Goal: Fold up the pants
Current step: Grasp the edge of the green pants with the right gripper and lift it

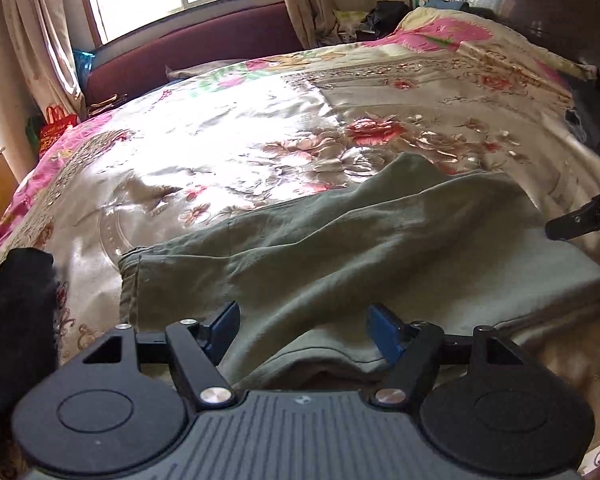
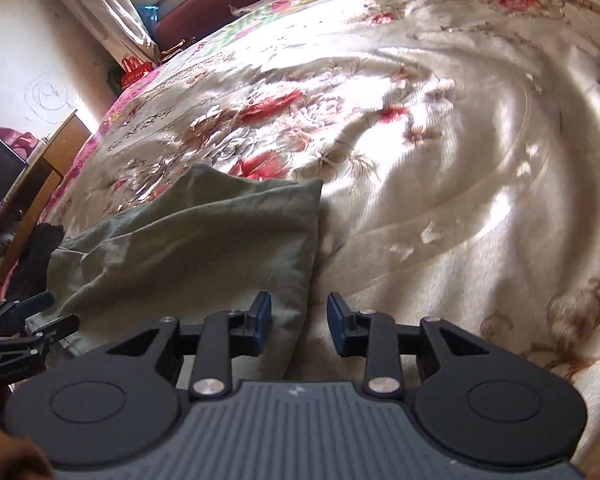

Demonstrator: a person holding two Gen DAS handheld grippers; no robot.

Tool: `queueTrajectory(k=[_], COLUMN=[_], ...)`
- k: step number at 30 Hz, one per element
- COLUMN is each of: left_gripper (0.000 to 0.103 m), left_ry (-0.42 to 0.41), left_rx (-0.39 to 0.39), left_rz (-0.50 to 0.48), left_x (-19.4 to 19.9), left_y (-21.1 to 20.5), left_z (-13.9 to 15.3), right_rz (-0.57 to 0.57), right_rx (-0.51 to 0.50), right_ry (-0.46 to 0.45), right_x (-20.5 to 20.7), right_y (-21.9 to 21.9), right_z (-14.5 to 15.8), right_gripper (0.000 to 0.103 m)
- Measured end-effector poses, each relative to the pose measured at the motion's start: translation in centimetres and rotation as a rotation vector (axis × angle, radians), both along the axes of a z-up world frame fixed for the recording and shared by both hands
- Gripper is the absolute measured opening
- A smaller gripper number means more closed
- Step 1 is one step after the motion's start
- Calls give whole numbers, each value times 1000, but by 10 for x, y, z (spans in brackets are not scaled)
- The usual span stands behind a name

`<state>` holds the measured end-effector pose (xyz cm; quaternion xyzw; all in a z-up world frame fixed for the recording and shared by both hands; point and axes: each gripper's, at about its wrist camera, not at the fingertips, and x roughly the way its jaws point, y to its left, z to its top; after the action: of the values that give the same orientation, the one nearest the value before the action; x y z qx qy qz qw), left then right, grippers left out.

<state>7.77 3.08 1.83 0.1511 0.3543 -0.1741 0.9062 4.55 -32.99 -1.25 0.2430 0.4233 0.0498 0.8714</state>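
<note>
Olive-green pants (image 1: 340, 248) lie folded in layers on the flowered satin bedspread (image 1: 228, 128). My left gripper (image 1: 304, 330) is open and empty, its blue pads just above the near edge of the pants. In the right wrist view the pants (image 2: 196, 248) lie at the left. My right gripper (image 2: 298, 320) is open and empty, over the pants' right edge and the bedspread (image 2: 440, 184). The right gripper's tip (image 1: 580, 220) shows at the right edge of the left wrist view. The left gripper (image 2: 24, 328) shows at the lower left of the right wrist view.
A dark garment (image 1: 16, 320) lies at the bed's left edge. Clothes (image 1: 588, 120) are piled at the far right. A maroon bench (image 1: 196, 48) and curtained window stand behind the bed. A wooden cabinet (image 2: 40, 176) stands at the left.
</note>
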Motion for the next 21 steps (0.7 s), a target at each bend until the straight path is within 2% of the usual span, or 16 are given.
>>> queueTrajectory(k=[2,4,6,8,10,12,14,17,19,21], left_gripper=[84,84,84,84,84,84,84,84,84,84], left_ry=[10,6,18,28,31,36,33,33,39,44], left_rx=[26,52,44,42,42,36,30,25,32,42], left_rz=[-16,-30,-46,-51,-49,-44,-48,-59,-58,-52], left_x=[1,0,0,2,5,8,9,11,15,18], left_y=[-9,-16,-18,-19,-21,-22,-21,-20,-22,-25], left_z=[-1,-2,-3,-5,-8,-8,-7,-6,-9,-11], right_rz=[-9,-21,3,32,13,-18,-1,35,16,-9], right_rx=[49,145,265,290,335,428,512,526,506,570], right_ry=[7,5,17,50,45,42,12,-26,15,7], right_x=[1,-2,-7,-10,-14,-13,-9,-6,2,10], right_y=[-2,-11,-17,-17,-19,-24,-24,-21,-20,-17], right_z=[-9,-14,-16,-21,-29,-36,-36,-34,-43,-53], right_gripper=[33,33,33,33,33,33,33,33,32,33])
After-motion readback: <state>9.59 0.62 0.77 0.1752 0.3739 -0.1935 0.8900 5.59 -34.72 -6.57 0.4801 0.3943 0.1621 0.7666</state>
